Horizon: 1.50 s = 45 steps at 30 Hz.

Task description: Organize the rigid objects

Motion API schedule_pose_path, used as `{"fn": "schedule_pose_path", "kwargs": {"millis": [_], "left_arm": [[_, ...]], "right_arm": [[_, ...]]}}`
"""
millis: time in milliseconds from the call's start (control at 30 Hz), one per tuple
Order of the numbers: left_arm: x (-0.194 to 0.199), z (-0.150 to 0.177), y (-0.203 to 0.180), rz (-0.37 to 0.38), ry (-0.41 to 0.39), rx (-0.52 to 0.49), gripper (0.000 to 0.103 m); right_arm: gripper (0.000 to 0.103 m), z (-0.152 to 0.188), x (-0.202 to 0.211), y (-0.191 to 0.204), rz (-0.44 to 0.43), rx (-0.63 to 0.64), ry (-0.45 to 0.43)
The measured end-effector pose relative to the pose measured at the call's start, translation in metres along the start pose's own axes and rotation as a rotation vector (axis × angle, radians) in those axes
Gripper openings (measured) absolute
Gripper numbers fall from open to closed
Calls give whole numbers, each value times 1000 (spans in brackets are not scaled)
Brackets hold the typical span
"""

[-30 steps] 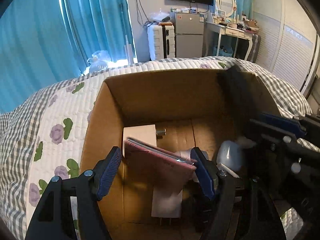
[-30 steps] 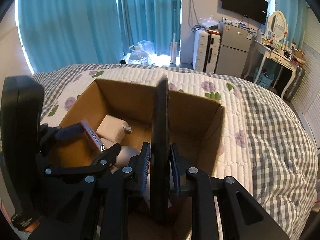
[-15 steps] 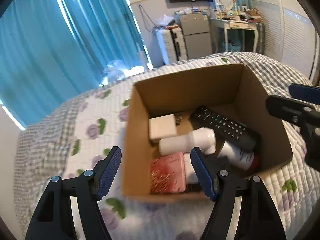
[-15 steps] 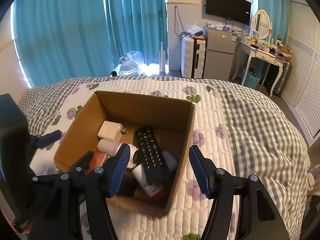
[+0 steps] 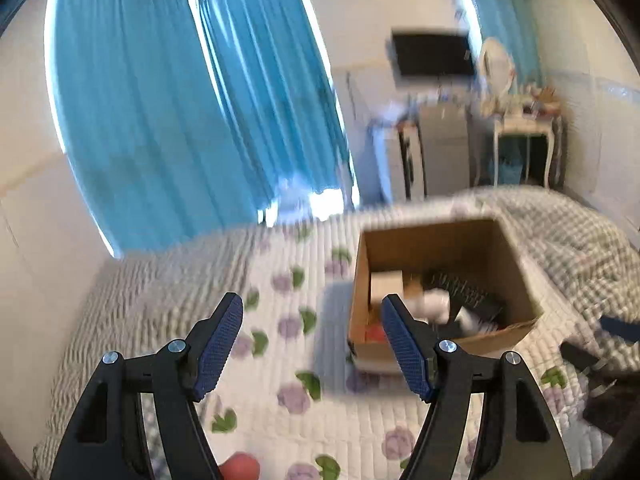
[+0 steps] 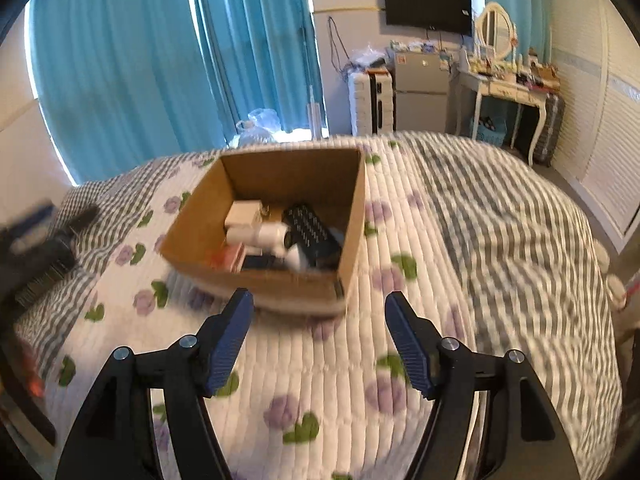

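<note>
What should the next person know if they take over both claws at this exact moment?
Left claw: open, holding nothing, above the quilt.
Right claw: open, holding nothing, in front of the cardboard box.
In the box: black remote, white bottle, white block, red box.
Done: these items are packed.
Left: no loose items show on the quilt; look around before finishing.

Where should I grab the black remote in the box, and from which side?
Judging from the right wrist view, take the black remote by its upper far end, from above: it lies slanted on the other items, and the cardboard box walls block side approaches.
</note>
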State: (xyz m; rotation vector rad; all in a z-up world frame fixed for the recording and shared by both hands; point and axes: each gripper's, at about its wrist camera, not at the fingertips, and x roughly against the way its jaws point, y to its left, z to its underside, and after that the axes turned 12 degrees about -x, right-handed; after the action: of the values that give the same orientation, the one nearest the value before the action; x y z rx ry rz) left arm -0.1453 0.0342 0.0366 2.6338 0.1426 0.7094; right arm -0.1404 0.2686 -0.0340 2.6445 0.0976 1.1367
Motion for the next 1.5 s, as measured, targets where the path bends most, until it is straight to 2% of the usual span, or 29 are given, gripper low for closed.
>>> {"fn": "schedule_pose_path", "kwargs": {"millis": [67,167,400,533,667,800,867,1033,1067,1100,1133,1267,1367,1500], "left_arm": [[22,-2,5,45,-71,-4,74],[44,-3,10,-7,-125,4,74],[64,-4,29,45,-146,85,74],[79,0,42,54,-203,130,74],[92,-5,48,76,-212,92,74],[103,-7,46,82,-226,70,74],[105,-6,48,90,-227,92,74],[105,1,54,121,-220,152,74],[107,2,56,134,-220,166,74],[109,3,58,151,-221,183,74],[111,3,59,154,-225,190,74],[120,1,55,140,-236,163,74],[127,0,53,141,-246,147,74],[130,0,50,131,-249,143,74]], "right_arm": [[68,11,3,-3,8,-9,14],[68,25,9,-1,20,0,25],[68,49,12,7,46,47,57],[68,58,8,7,49,49,82],[68,61,7,7,50,39,86],[68,55,21,10,26,26,23],[68,51,32,13,7,28,-28],[68,46,72,26,-30,57,-208],[71,45,78,28,-38,60,-230],[79,43,84,30,-47,63,-254],[83,42,92,34,-59,66,-282],[85,39,113,44,-87,79,-340],[94,40,129,50,-99,85,-399],[101,40,145,56,-99,90,-468]]}}
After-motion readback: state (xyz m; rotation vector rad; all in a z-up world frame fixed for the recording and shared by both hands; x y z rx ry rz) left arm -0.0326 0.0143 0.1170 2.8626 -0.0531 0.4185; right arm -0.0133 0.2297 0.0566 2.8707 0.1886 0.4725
